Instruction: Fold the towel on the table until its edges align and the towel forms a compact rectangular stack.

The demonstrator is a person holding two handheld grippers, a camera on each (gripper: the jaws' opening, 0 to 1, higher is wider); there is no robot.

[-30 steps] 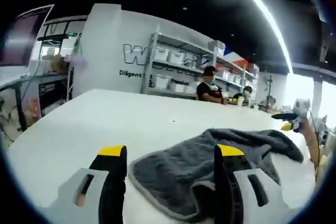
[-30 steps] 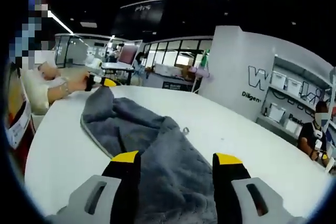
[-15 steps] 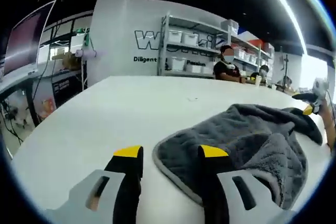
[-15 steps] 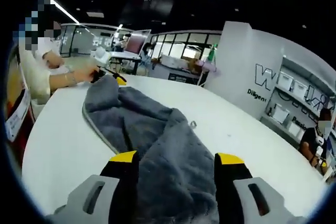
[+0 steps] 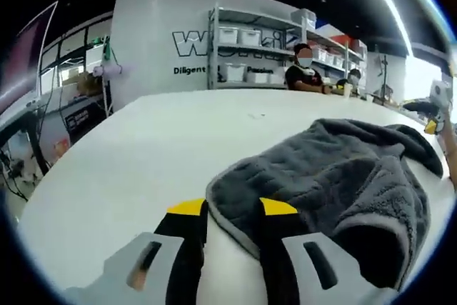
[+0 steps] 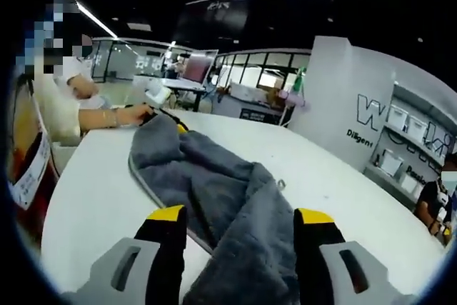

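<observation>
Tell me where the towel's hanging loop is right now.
In the right gripper view, the loop sits at the edge of the grey towel, on the white table, ahead of the right gripper.

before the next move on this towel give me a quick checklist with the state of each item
1. Left tool shut on the towel corner: cannot tell; jaws close together at the hem.
2. Right tool gripping: not ok; jaws wide, cloth lying between them.
3. Towel flat for folding: not ok; bunched and rumpled.
4. Edges aligned: not ok.
5. Towel on the table: ok.
</observation>
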